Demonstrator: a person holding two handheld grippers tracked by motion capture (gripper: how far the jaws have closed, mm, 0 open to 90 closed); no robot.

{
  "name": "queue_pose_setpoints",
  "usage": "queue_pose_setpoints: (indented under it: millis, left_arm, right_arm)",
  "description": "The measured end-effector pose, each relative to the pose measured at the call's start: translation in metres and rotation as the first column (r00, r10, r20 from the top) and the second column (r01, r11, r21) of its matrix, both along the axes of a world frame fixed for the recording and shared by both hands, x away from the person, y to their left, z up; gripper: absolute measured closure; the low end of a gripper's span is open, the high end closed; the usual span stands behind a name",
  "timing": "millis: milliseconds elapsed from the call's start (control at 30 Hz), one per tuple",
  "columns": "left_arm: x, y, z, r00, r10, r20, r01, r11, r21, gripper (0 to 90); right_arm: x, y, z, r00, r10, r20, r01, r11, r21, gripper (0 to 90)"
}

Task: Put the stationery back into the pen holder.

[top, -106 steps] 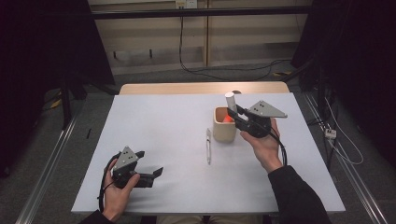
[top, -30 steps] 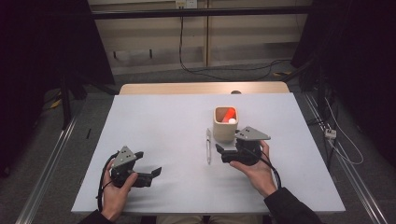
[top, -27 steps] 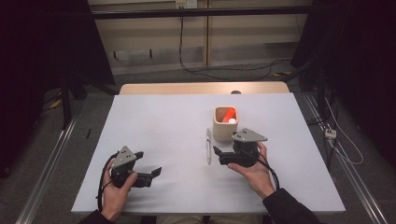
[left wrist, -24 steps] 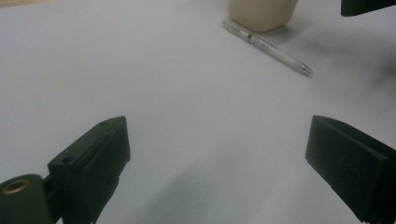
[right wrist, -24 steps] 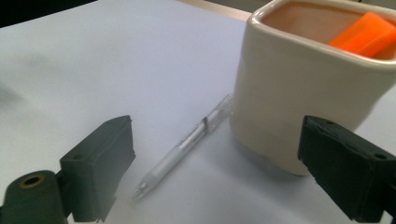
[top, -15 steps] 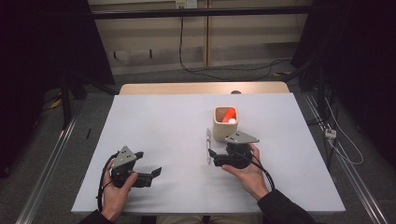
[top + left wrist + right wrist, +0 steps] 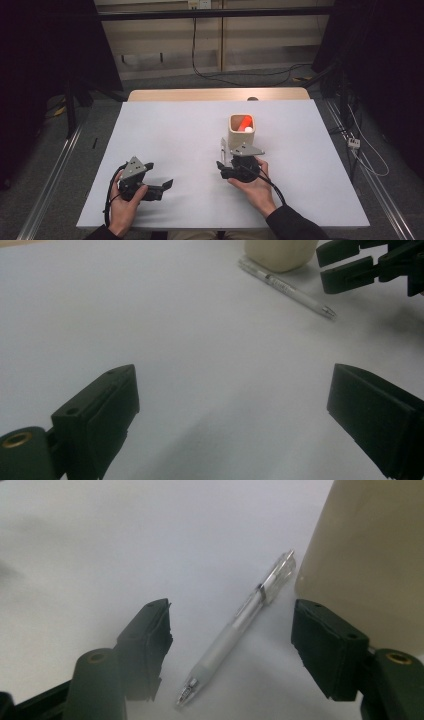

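Where the white tabletop (image 7: 175, 130) meets its near edge, the left gripper (image 7: 162, 187) rests in the person's left hand (image 7: 122, 210) toward the near left corner, its black jaws spread wide with only bare surface between them. Farther in, around the middle of the tabletop, the right gripper (image 7: 220, 170) is held low in the right hand (image 7: 255, 187). Its jaws have just been closing and stand partly open on either side of the clear plastic ballpoint pen (image 7: 239, 645), whose tip points toward the gripper; the pads are well clear of the barrel. The pen lies flat on the tabletop, just beside the near left wall of the cream square-mouthed pen holder (image 7: 242, 137). Beyond it, that holder stands upright right of centre, with an orange-red item and a white one (image 7: 245, 124) inside. At the far edge, a strip of bare wooden board (image 7: 215, 94) shows.
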State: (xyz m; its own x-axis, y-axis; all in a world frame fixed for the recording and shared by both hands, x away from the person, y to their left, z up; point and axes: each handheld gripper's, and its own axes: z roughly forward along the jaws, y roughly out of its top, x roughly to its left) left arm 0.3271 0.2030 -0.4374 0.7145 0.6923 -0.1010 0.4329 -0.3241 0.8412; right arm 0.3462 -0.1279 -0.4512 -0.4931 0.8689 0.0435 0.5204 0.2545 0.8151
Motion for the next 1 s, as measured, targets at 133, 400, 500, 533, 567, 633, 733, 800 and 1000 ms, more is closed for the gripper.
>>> queue_pose_setpoints:
  millis: [133, 400, 500, 533, 567, 633, 733, 800, 1000]
  left_arm:
    - [0.000, 0.000, 0.000, 1.0000, -0.002, 0.000, 0.002, 1.0000, 0.000, 6.3]
    - [0.000, 0.000, 0.000, 1.0000, 0.000, 0.000, 0.000, 1.0000, 0.001, 6.3]
    - [0.000, 0.000, 0.000, 1.0000, 0.000, 0.000, 0.000, 1.0000, 0.001, 6.3]
    - [0.000, 0.000, 0.000, 1.0000, 0.000, 0.000, 0.000, 1.0000, 0.002, 6.3]
    - [0.000, 0.000, 0.000, 1.0000, 0.000, 0.000, 0.000, 1.0000, 0.002, 6.3]
    - [0.000, 0.000, 0.000, 1.0000, -0.001, -0.001, 0.001, 1.0000, 0.003, 6.3]
    - [0.000, 0.000, 0.000, 1.0000, -0.003, 0.001, 0.003, 1.0000, 0.002, 6.3]
    - [0.000, 0.000, 0.000, 1.0000, -0.002, 0.002, 0.002, 1.0000, 0.004, 6.3]
    - [0.000, -0.001, 0.000, 1.0000, -0.005, 0.005, 0.005, 0.9999, 0.010, 6.3]
  right_arm:
    - [-0.001, 0.007, -0.004, 0.9998, -0.016, -0.010, 0.016, 1.000, -0.019, 40.3]
    - [0.001, 0.015, -0.012, 0.9980, -0.050, -0.039, 0.048, 0.998, -0.044, 49.6]
    - [0.002, 0.016, -0.014, 0.9966, -0.068, -0.046, 0.066, 0.997, -0.049, 52.7]
    - [0.003, 0.016, -0.015, 0.9961, -0.074, -0.049, 0.071, 0.996, -0.051, 53.8]
    - [0.004, 0.015, -0.015, 0.9952, -0.077, -0.059, 0.074, 0.996, -0.049, 54.6]
    - [0.005, 0.015, -0.015, 0.9942, -0.087, -0.064, 0.084, 0.995, -0.045, 56.0]
    - [0.007, 0.016, -0.016, 0.9934, -0.087, -0.075, 0.082, 0.995, -0.060, 58.5]
    - [0.008, 0.017, -0.016, 0.9914, -0.091, -0.094, 0.085, 0.994, -0.069, 59.7]
    - [0.013, 0.020, -0.016, 0.9871, -0.118, -0.108, 0.111, 0.991, -0.069, 64.5]
